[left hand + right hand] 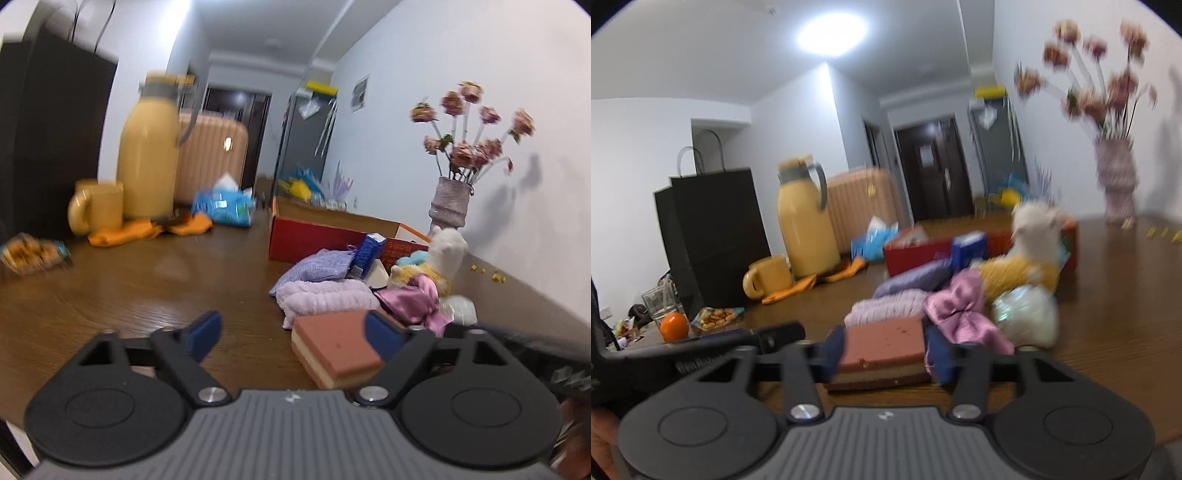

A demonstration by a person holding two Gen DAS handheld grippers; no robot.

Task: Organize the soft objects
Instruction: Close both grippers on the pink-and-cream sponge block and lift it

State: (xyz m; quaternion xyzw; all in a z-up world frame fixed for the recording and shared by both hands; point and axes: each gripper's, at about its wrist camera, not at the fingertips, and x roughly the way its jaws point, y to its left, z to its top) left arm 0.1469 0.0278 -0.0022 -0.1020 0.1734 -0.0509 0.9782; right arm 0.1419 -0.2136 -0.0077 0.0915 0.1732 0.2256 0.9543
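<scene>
A layered sponge, pink on top and cream beneath, rests on the wooden table. My right gripper is shut on it, a blue pad against each side. In the left wrist view the same sponge lies by the right finger of my left gripper, which stands open and holds nothing. Just behind the sponge is a heap of soft things: a lilac towel, a purple pouch, a pink satin bow, a white and yellow plush toy and a white shiny bag.
An open red box stands behind the heap, with a blue carton against it. On the left are a yellow thermos, a mug, an orange cloth, a tissue pack, a black paper bag, a snack bag, a glass and an orange. A vase of flowers is by the wall.
</scene>
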